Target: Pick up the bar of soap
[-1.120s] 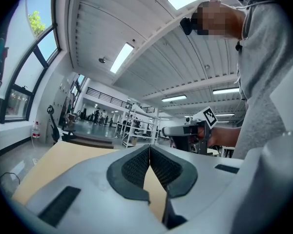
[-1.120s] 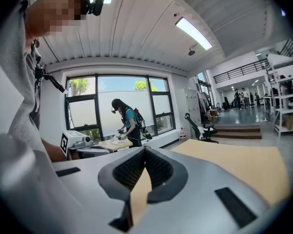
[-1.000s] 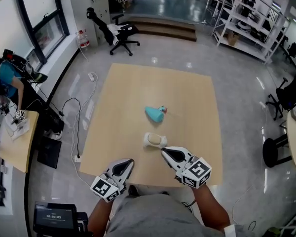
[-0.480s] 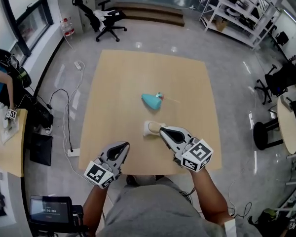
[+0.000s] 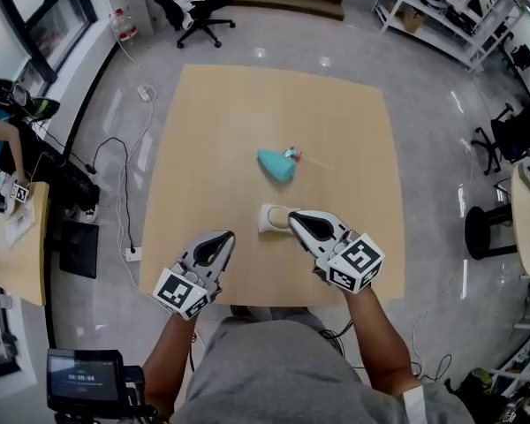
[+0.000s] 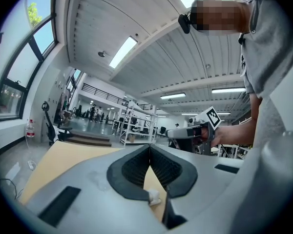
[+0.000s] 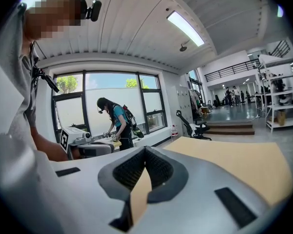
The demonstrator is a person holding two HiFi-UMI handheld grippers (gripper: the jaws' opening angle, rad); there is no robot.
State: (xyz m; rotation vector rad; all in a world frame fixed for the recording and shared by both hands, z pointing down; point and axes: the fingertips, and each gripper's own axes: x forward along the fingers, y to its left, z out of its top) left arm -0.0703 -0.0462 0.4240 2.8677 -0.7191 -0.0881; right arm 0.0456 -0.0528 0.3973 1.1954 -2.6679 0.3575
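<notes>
Head view: the square pale wooden table [image 5: 212, 122] keeps the work within reach. Both grey grippers, left [image 5: 221, 238] and right [image 5: 293, 219], are closed and empty, probably approaching; the white oval soap bar [image 5: 269, 219] lies at the right tips.

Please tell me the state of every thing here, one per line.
bar of soap: lies on the table, not held.
teal object: lies on the table, untouched.
left gripper: shut, empty.
right gripper: shut, empty, tip beside the bar of soap.
</notes>
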